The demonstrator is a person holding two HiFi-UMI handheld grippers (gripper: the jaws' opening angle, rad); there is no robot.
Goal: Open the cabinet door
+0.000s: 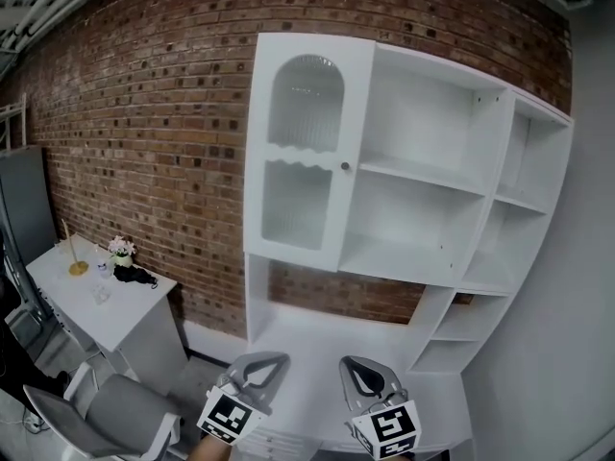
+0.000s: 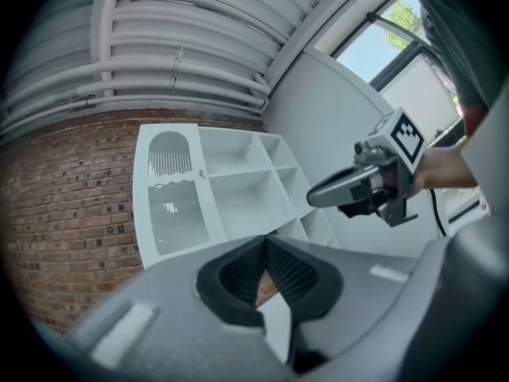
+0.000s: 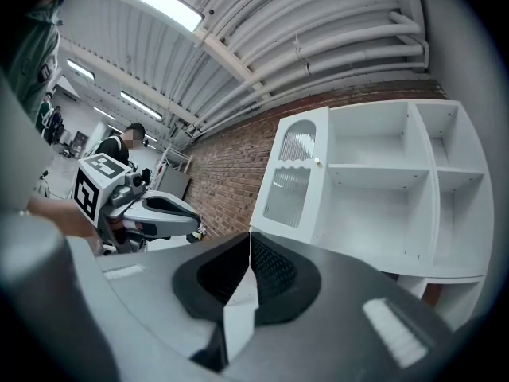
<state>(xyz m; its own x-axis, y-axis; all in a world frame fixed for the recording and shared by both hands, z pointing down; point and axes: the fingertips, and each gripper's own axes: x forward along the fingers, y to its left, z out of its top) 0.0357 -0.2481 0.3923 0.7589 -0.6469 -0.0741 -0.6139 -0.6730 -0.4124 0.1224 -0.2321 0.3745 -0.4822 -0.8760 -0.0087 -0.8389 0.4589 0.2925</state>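
Note:
The white cabinet's door [image 1: 306, 152] has two ribbed glass panes and a small round knob [image 1: 345, 166] on its right edge. It lies flush with the cabinet front. The same door [image 2: 171, 189] shows in the left gripper view, and the door [image 3: 290, 177] with its knob [image 3: 316, 161] in the right gripper view. My left gripper [image 1: 261, 361] and right gripper [image 1: 361, 365] sit low in the head view, side by side and well short of the cabinet. Both are shut with nothing between the pads. Each points level toward the cabinet.
Open white shelves [image 1: 428, 176] fill the cabinet to the right of the door, against a brick wall [image 1: 144, 133]. A white desk [image 1: 101, 301] with flowers and a gold stand is at the left, with a grey chair [image 1: 110, 416] in front. People stand far behind in the right gripper view.

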